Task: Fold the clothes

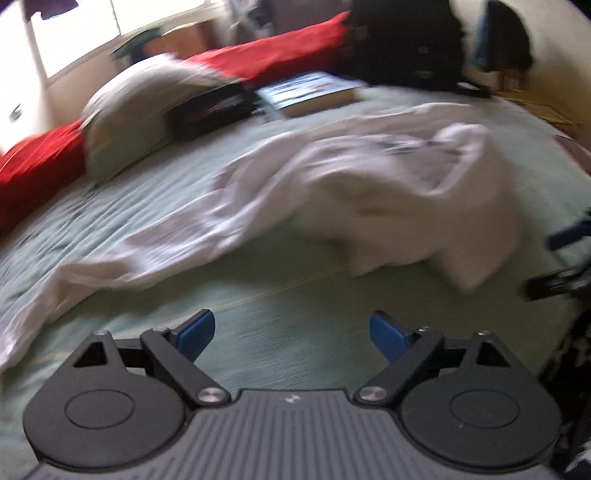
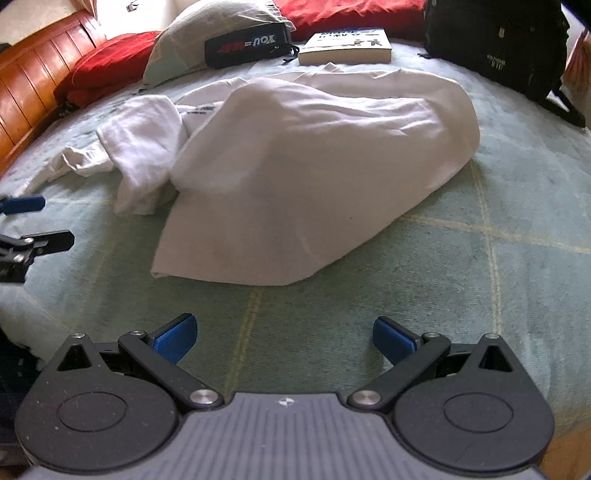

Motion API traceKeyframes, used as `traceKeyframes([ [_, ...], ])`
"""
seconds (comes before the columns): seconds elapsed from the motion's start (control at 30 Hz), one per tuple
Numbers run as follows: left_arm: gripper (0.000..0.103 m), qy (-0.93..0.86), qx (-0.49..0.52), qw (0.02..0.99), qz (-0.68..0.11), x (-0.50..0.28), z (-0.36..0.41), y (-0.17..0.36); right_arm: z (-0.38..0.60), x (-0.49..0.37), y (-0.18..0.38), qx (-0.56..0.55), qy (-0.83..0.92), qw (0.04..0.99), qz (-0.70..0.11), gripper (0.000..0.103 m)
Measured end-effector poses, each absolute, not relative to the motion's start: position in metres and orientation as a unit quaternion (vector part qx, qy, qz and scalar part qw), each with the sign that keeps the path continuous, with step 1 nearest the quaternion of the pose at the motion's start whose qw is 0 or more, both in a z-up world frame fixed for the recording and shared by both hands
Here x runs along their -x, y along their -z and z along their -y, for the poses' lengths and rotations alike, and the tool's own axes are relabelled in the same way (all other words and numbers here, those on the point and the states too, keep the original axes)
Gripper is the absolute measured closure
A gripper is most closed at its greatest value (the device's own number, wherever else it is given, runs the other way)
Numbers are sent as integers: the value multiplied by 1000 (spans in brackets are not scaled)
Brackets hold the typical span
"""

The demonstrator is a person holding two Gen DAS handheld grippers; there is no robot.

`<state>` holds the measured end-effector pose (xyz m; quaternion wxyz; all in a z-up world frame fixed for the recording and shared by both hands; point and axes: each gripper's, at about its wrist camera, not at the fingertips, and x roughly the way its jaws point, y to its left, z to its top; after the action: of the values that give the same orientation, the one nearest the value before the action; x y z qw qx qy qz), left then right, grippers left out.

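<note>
A white garment (image 2: 295, 155) lies partly folded on the pale green bedspread (image 2: 480, 295), one sleeve bunched at its left. In the blurred left wrist view the same white garment (image 1: 332, 177) stretches across the bed. My left gripper (image 1: 291, 336) is open over bare bedspread (image 1: 280, 295) in front of the garment, nothing between its blue pads. My right gripper (image 2: 284, 339) is open too, over the bedspread just short of the garment's near edge. The left gripper's fingers (image 2: 26, 205) show at the left edge of the right wrist view; the right gripper's fingers (image 1: 565, 254) show at the right edge of the left wrist view.
At the head of the bed lie a grey pillow (image 2: 207, 33), red cushions (image 2: 110, 62), a black pouch (image 2: 247, 46) and a book (image 2: 345, 48). A black backpack (image 2: 495, 48) sits at the back right. A wooden headboard (image 2: 33, 85) runs along the left.
</note>
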<state>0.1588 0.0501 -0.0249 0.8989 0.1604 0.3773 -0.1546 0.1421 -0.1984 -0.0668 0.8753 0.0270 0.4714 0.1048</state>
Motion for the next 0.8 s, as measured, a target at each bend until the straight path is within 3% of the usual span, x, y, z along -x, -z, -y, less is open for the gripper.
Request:
traceKeyframes([
  [0.47,10,201,-116,902,-364,-128,2,25,197,-133,77,22,-121,881,-457,0],
  [0.6,9,197,-110,903,-365,-124,2,29,199,-137,56,-8,-103,880,-463,0],
  [0.8,9,172,-107,912,-357,-120,-13,31,191,-156,-1,-27,-94,915,-391,0],
])
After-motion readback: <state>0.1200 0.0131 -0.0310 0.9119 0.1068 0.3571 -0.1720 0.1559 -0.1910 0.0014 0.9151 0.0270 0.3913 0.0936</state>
